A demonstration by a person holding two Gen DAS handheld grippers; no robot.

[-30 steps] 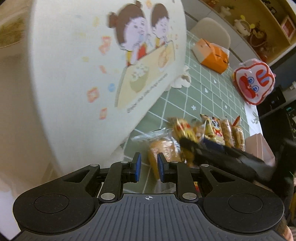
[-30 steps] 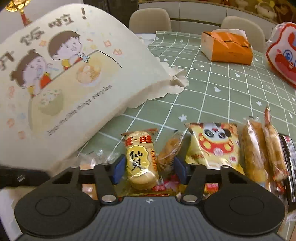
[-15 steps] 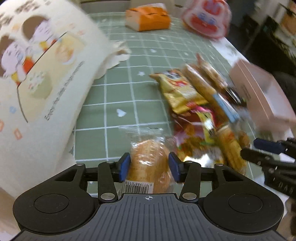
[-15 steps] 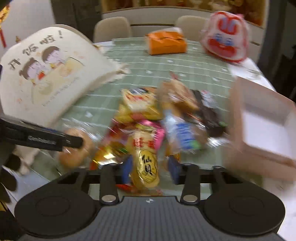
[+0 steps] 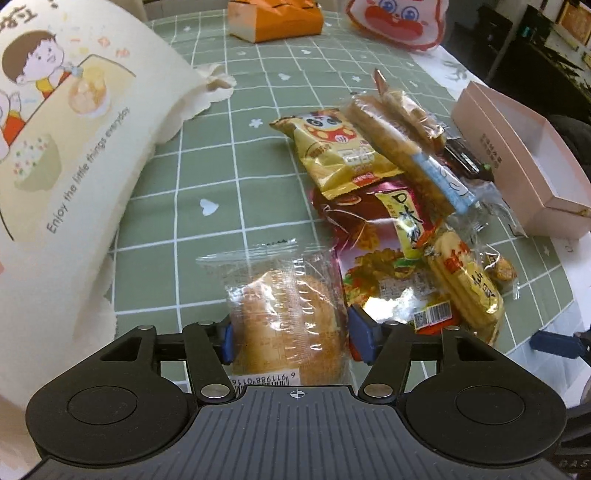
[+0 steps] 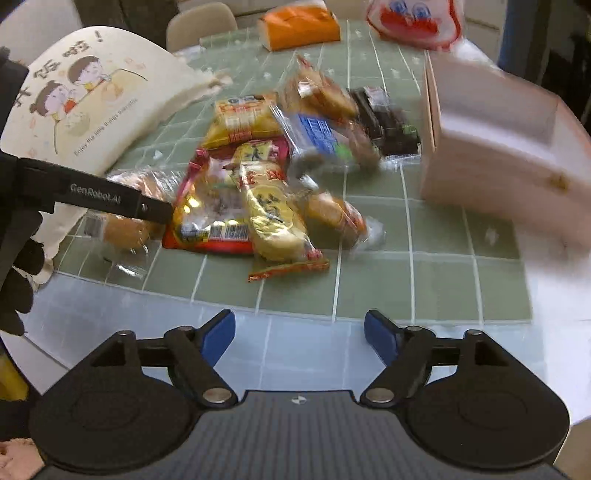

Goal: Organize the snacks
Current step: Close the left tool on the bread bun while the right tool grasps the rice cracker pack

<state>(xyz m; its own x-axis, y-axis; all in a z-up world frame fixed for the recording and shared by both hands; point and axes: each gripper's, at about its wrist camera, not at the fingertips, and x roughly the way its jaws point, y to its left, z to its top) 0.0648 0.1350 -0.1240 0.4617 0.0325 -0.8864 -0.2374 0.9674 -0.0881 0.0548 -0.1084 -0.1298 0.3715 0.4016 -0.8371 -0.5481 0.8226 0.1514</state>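
Observation:
A pile of wrapped snacks [image 5: 399, 192] lies on the green checked tablecloth [image 5: 221, 155]; it also shows in the right wrist view [image 6: 266, 177]. My left gripper [image 5: 290, 341] has its jaws around a clear-wrapped bun [image 5: 291, 317] at the table's near edge, touching it on both sides. The bun shows under the left gripper's finger in the right wrist view [image 6: 125, 225]. My right gripper [image 6: 299, 338] is open and empty, pulled back over the table's front edge. An open pink box [image 5: 517, 155] stands at the right of the pile, seen too in the right wrist view [image 6: 491, 147].
A cream cartoon-printed bag [image 5: 62, 155] stands at the left. An orange box [image 5: 275, 16] and a red-and-white rabbit bag [image 5: 399, 22] sit at the far end. A yellow rice-cracker pack [image 6: 275, 218] lies at the front of the pile.
My left gripper swung from the bag to the bun and took it between its jaws. My right gripper let go of the rice-cracker pack, opened wide and pulled back from the pile.

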